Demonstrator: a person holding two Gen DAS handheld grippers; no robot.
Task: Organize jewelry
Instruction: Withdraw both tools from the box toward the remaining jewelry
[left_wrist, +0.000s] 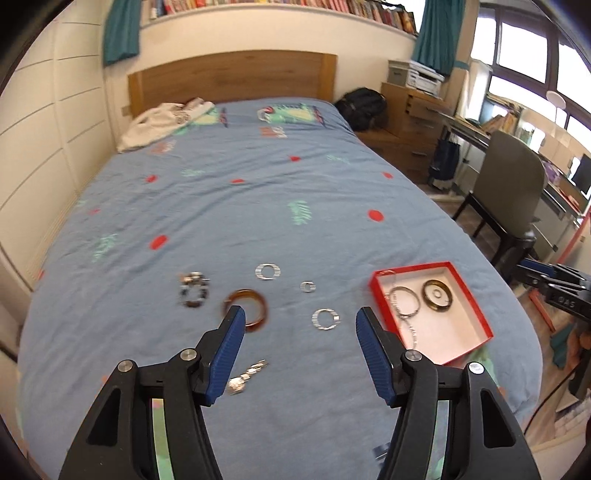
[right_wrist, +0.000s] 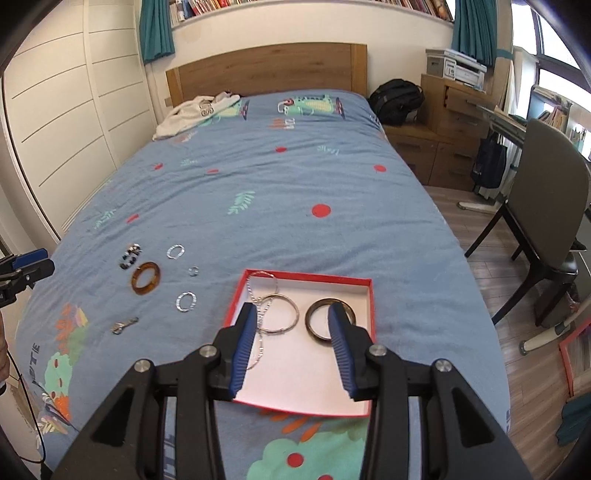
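Both grippers up and empty over the bed, jewelry half sorted into the red box.

My left gripper (left_wrist: 299, 325) has its jaws standing wide with nothing between them; my right gripper (right_wrist: 291, 321) is parted less far, also empty, above the red box (right_wrist: 364, 284), which already holds a dark bangle (right_wrist: 314, 328), a thin silver hoop (right_wrist: 291, 301) and a chain (right_wrist: 264, 277). Still loose on the bed (left_wrist: 258, 206): the amber bangle (left_wrist: 258, 317), a beaded bracelet (left_wrist: 194, 295), three silver rings (left_wrist: 267, 272) and a small clasp piece (left_wrist: 245, 376). I judge the amber bangle light, rigid and slick, so I'd pinch across its band at the near edge. The flat rings lie tight on soft fabric and will probably need a push into the cover to get under them; the beaded piece should drape limply.
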